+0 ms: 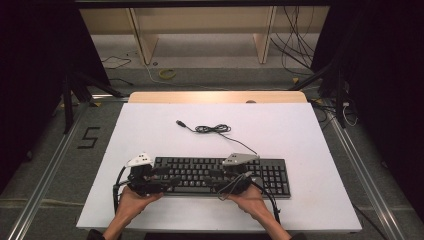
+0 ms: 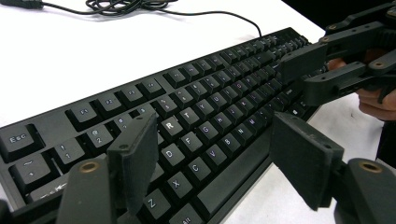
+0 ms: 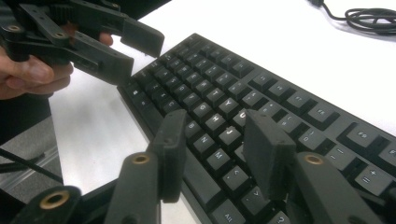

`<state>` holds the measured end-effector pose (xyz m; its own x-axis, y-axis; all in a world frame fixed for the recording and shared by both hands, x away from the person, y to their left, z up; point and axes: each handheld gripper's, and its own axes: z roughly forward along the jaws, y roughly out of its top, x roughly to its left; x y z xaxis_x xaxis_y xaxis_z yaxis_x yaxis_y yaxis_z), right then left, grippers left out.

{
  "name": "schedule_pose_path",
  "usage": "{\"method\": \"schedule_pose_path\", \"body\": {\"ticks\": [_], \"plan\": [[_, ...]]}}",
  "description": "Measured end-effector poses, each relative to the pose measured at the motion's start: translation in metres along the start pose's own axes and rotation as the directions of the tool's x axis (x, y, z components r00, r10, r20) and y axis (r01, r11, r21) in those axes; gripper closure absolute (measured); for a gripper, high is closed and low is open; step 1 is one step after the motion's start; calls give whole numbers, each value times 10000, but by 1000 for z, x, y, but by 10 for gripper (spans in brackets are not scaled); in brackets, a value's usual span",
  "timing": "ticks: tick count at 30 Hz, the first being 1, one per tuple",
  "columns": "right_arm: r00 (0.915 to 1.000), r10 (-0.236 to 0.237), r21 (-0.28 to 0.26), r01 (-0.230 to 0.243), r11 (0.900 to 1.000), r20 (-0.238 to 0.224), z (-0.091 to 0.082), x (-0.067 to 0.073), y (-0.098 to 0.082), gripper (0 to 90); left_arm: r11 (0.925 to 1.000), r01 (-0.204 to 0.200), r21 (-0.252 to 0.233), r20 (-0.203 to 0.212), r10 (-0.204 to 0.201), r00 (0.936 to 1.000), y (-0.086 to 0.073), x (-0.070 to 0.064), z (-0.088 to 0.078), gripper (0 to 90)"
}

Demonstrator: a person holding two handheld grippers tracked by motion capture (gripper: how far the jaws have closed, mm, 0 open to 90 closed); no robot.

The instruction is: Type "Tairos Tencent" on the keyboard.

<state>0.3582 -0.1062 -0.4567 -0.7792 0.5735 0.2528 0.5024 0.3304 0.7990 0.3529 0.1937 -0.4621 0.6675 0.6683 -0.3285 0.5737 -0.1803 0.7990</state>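
Nearest the viewer, the person's two hands come in over the near edge of the white bench (image 1: 320,200), each holding a tool. The left tool (image 1: 159,179) hovers over the left end of the black keyboard (image 1: 200,170), its jaws standing wide apart with nothing clamped between them; in the left gripper view (image 2: 212,156) the letter keys around R, D and C lie below the gap between the pads. The right tool (image 1: 218,180) sits over the keyboard's middle, nearer the number pad side, its jaws partly apart and gripping nothing; in the right gripper view (image 3: 212,149) the keys near J and M lie under the gap.

The keyboard lies close to the near edge of the bench, its long axis running left to right, directly under both tools. Each tool points inward along that axis, toward the other, so either end is within reach of its own hand. Any coming press or lift probably depends on this.

Farther off, the keyboard's cable (image 1: 240,144) runs from its far edge into a loose coil (image 1: 212,129), ending in a USB plug (image 1: 181,123) lying unconnected on the bench.
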Motion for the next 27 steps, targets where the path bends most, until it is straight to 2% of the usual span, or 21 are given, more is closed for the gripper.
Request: {"method": "schedule_pose_path", "body": {"ticks": [6,15,27], "plan": [[10000,3,-212,-1,9998,86,-7,-1,-2,537,9998,-129,117,30,128,9999,3,-1,3,326],[9994,258,-547,-246,9982,210,-24,-7,-10,462,9994,-188,295,67,186,9998,7,-1,10,329],[9982,464,-836,-430,9956,390,-40,-12,-20,439,9989,-185,441,110,180,9998,14,0,19,350]]}}
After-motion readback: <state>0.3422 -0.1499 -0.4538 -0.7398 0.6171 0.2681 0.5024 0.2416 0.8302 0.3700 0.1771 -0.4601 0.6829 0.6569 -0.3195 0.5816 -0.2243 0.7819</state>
